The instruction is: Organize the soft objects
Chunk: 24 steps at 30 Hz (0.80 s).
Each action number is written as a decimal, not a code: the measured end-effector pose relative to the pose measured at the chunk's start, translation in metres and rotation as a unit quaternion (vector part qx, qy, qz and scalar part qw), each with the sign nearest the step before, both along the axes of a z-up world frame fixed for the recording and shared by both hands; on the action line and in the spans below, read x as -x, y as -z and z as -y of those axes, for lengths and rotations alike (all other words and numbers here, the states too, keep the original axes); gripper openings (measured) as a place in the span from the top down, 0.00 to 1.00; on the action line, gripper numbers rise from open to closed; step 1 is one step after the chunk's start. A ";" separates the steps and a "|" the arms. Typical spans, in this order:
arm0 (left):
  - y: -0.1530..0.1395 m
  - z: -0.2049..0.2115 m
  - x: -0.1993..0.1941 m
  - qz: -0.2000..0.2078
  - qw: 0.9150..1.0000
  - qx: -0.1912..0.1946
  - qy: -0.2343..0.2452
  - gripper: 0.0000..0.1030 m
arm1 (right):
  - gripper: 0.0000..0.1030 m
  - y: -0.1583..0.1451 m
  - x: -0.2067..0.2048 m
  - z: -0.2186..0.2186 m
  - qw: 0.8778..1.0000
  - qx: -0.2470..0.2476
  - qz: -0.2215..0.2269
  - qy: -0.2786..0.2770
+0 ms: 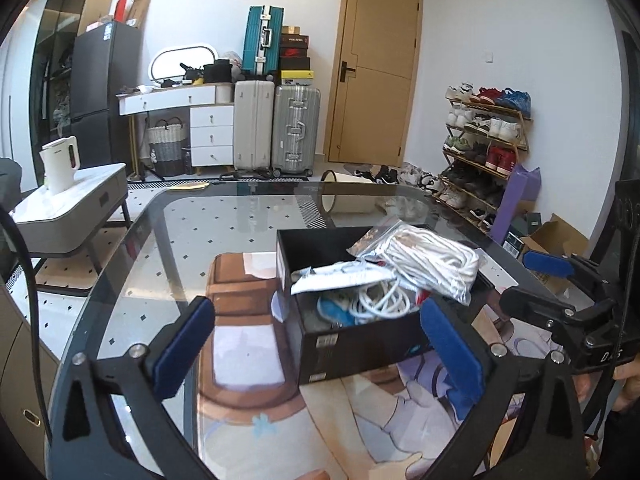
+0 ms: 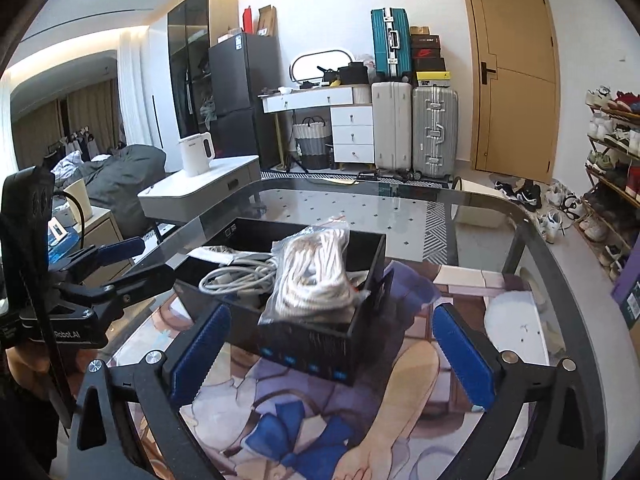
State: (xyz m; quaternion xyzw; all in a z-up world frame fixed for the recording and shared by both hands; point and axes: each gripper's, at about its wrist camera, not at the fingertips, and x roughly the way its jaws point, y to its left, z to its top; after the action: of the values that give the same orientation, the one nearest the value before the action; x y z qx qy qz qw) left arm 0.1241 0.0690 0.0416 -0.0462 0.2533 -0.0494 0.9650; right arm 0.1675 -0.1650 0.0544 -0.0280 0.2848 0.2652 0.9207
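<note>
A: What is nearest?

B: The left gripper (image 1: 320,340) and right gripper (image 2: 332,344), jaws wide, holding nothing, over a glass worktop (image 1: 224,216) with an illustrated mat (image 2: 320,420).

A: And the soft things?

B: A bagged white rope (image 2: 316,276) and loose cables (image 1: 376,300) sit in a black box (image 2: 320,344) on the mat.

A: Beyond?

B: Suitcases (image 1: 276,128), a wooden door (image 1: 376,72), a shoe rack (image 1: 488,144).

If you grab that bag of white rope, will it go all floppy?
Probably floppy: the rope bag is soft coils in thin clear plastic, so it should sag. The plastic looks slick and may slip between the pads. It sits heaped above the box rim, so a push could tip it out.
</note>
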 end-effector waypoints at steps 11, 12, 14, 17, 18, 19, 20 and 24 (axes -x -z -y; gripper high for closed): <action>0.013 -0.003 0.015 0.010 0.999 -0.004 -0.031 0.00 | 0.01 0.003 0.026 0.004 0.999 -0.014 0.037 0.002; 0.012 -0.004 0.017 0.016 0.999 -0.005 -0.033 0.00 | 0.01 0.003 0.027 0.003 0.999 -0.012 0.044 0.003; 0.012 -0.003 0.019 0.021 0.999 -0.007 -0.036 0.00 | 0.01 0.004 0.026 0.001 0.999 -0.008 0.052 0.001; 0.012 -0.004 0.019 0.022 0.999 -0.009 -0.040 0.00 | 0.01 0.006 0.026 -0.003 0.998 -0.003 0.056 -0.008; 0.012 -0.005 0.019 0.023 0.999 -0.010 -0.043 0.00 | 0.01 0.006 0.026 -0.003 0.998 -0.003 0.059 -0.009; 0.012 -0.005 0.020 0.025 0.999 -0.011 -0.045 0.00 | 0.01 0.006 0.027 -0.003 0.998 -0.002 0.063 -0.010; 0.012 -0.004 0.021 0.026 0.999 -0.011 -0.046 0.00 | 0.01 0.006 0.028 -0.004 0.998 -0.002 0.065 -0.012; 0.012 -0.002 0.023 0.032 0.998 -0.013 -0.051 0.00 | 0.01 0.006 0.029 -0.002 0.998 -0.004 0.068 -0.015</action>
State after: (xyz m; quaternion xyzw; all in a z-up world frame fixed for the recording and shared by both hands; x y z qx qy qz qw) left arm 0.1010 0.0713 0.0296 -0.0448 0.2206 0.0018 0.9743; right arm 0.1387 -0.1625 0.0486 -0.0466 0.2198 0.2779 0.9340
